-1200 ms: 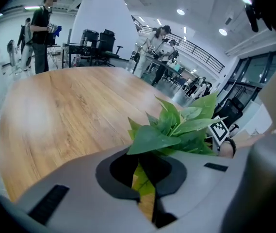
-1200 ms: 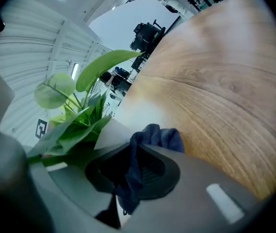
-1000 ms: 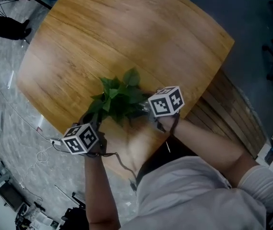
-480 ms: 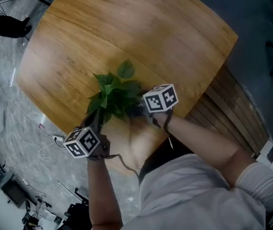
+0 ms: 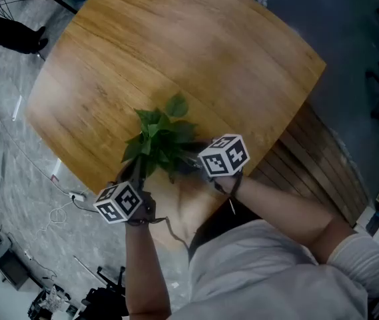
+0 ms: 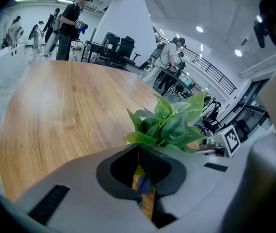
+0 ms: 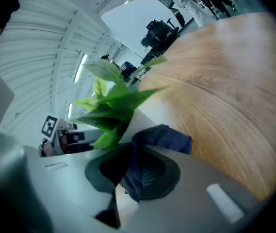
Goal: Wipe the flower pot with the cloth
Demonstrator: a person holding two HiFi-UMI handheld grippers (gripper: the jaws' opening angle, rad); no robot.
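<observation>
The right claw point(image 7: 130, 154) is clamped on the dark blue cloth point(image 7: 164, 137). A soft bunch of the cloth sticks out past its tips. The cloth sits right next to a pale, smooth wall that looks like the side of the flower pot point(image 7: 150, 111), with green leaves point(image 7: 116, 103) hanging just above it. The left claw point(image 6: 138, 149) has its tips pressed together. I see nothing clearly caught between them, and I cannot tell if they pinch the pot's rim. The leaves rise just past that claw too, so the pot stands between the two claws, near the edge of the wooden surface point(image 5: 196, 45) closest to the person. From above, the leaves hide the pot. The cloth looks light and floppy, so I think it will fold and slide when pushed, and a tight grip near its middle is best. The pot looks hard and smooth, so it may be a bit slippery. With a bushy plant on top, it could tip or slide if rubbed hard from one side. I think the safe place to hold it is the rim or the wall. The leaves are no good for that, since they bend and tear easily.
</observation>
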